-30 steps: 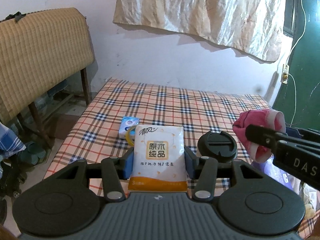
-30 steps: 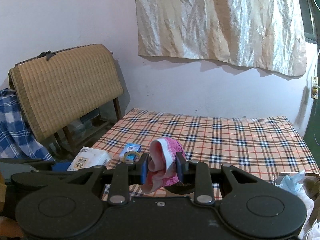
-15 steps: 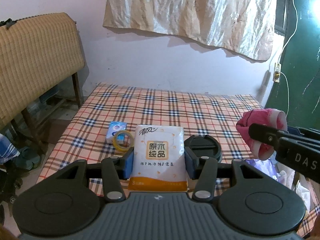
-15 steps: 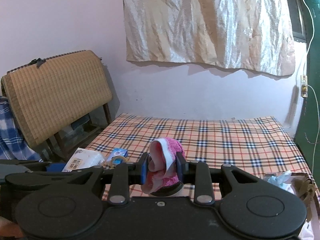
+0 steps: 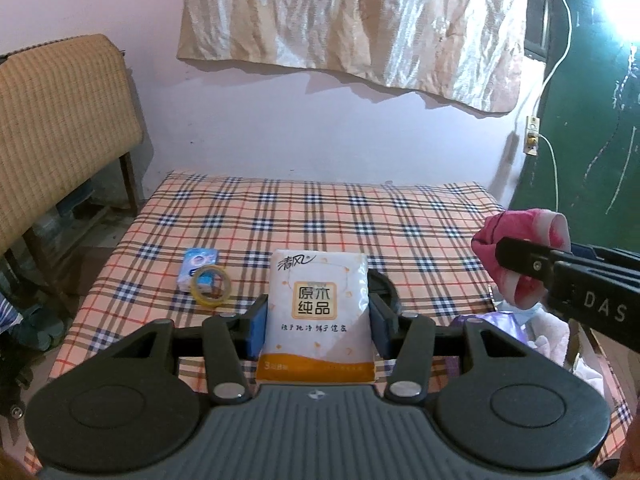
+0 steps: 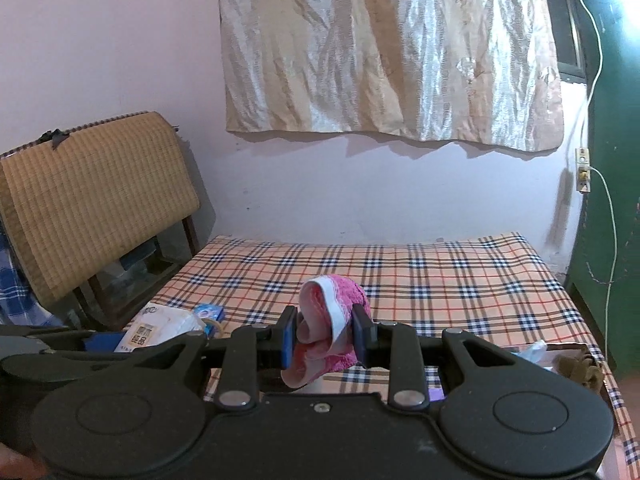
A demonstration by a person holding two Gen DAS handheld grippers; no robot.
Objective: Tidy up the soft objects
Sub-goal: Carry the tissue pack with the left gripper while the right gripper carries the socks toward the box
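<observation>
My left gripper [image 5: 318, 322] is shut on a white tissue pack [image 5: 318, 312] with an orange bottom band, held above the near edge of the plaid-covered table [image 5: 320, 216]. My right gripper [image 6: 325, 334] is shut on a bunched pink cloth [image 6: 330, 320] with a white band. In the left wrist view that pink cloth [image 5: 520, 256] and the right gripper's finger [image 5: 532, 264] show at the right edge. The tissue pack [image 6: 160, 326] shows at the lower left of the right wrist view.
A small blue packet [image 5: 200, 264] and a ring of clear tape [image 5: 212, 284] lie on the table's left side. A black round lid [image 5: 384, 288] sits behind the tissue pack. A box with soft items [image 5: 540, 332] stands at the right. A woven chair [image 5: 60, 128] stands to the left.
Both grippers have drawn back and to the right from the table, each keeping its grip. The table's objects now sit further off and more to the left.
</observation>
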